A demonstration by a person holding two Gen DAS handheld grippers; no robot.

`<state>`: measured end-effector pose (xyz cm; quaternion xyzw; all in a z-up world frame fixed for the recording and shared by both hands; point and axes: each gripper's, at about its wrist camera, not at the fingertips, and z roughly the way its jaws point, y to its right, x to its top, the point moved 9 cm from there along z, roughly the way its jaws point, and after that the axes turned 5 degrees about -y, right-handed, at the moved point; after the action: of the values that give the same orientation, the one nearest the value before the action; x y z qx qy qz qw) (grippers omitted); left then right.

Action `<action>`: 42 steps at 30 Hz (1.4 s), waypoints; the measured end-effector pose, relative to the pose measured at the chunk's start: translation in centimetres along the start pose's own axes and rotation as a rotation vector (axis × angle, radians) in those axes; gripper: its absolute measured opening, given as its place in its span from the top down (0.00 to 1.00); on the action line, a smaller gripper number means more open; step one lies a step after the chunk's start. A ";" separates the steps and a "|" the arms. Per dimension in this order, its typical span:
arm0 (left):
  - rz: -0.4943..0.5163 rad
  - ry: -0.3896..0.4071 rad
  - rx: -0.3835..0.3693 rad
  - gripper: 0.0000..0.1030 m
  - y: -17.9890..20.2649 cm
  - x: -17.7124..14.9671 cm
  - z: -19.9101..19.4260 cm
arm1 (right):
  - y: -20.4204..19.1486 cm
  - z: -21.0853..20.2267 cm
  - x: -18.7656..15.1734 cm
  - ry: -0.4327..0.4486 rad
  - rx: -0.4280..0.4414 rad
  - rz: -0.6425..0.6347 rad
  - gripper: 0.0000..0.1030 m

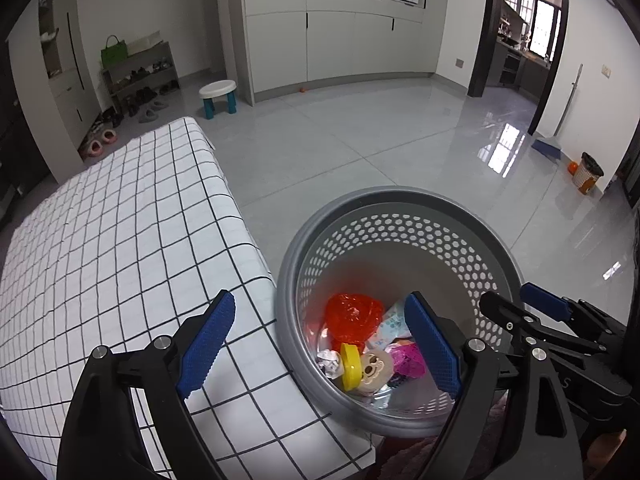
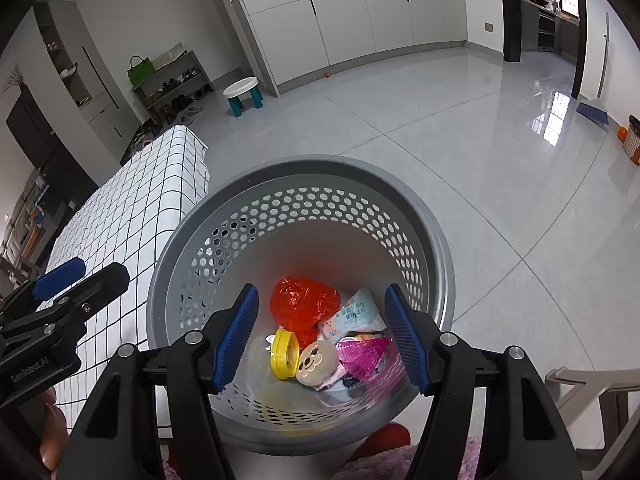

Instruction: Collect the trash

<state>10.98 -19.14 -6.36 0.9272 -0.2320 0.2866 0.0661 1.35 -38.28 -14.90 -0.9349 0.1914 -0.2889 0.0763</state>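
Blue ribbed pads on both grippers, black frames. L gripper (image 1: 320, 340) spread wide, nothing between pads; R gripper (image 2: 320, 336) also apart, nothing pinched. Both hang over the grey basket (image 2: 436, 248), pointing down into it.

Basket: round, grey plastic, hex-hole perforated wall, solid rim, standing on the pale tile floor (image 1: 400, 140) just beside the checked cloth (image 1: 100, 240) (white w/ black grid).

Trash all lies at the basket bottom: crumpled red plastic bag (image 2: 302, 304) toward far side; pale-blue printed wipes packet (image 2: 354, 316) right of it; yellow round lid (image 2: 285, 354) on edge, near side; beige round item w/ a printed face (image 2: 318, 362) touching the lid; pink mesh piece (image 2: 362, 354) right of that.

L view only: crumpled white/silver wad (image 1: 330, 362) just left of the lid, plus R gripper beyond the basket rim. R view only: L gripper over the cloth, fingers (image 2: 52, 436) of a hand below it, pink fuzzy fabric (image 2: 384, 464) at near side of basket.
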 end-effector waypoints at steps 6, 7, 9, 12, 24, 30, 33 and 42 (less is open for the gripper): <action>0.003 0.003 0.013 0.15 -0.1 0.0 -0.1 | -0.1 0.0 -0.1 0.000 -0.002 0.000 0.38; 0.003 0.002 0.013 0.14 -0.1 0.0 -0.1 | -0.1 0.0 0.0 0.001 -0.002 0.001 0.38; 0.001 0.001 0.014 0.13 -0.1 0.0 -0.1 | 0.0 0.0 0.0 0.000 -0.003 0.000 0.38; 0.000 -0.002 0.012 0.13 -0.2 0.1 -0.1 | -0.1 -0.1 0.0 0.001 -0.004 -0.001 0.38; -0.011 -0.007 0.028 0.06 -0.8 0.0 0.1 | -0.1 -0.1 0.0 0.003 -0.007 -0.003 0.38; -0.013 -0.015 0.038 0.06 -1.0 0.0 0.3 | 0.0 -0.1 0.0 0.002 -0.007 -0.003 0.38; -0.013 -0.015 0.044 0.06 -1.0 0.1 0.3 | 0.0 -0.1 0.0 0.002 -0.007 -0.003 0.38; -0.015 -0.007 0.074 0.06 -1.2 0.1 0.1 | -0.1 -0.1 0.0 0.001 -0.008 -0.003 0.38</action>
<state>11.72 -18.14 -6.40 0.9317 -0.2146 0.2913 0.0331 1.28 -38.22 -14.78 -0.9354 0.1912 -0.2887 0.0717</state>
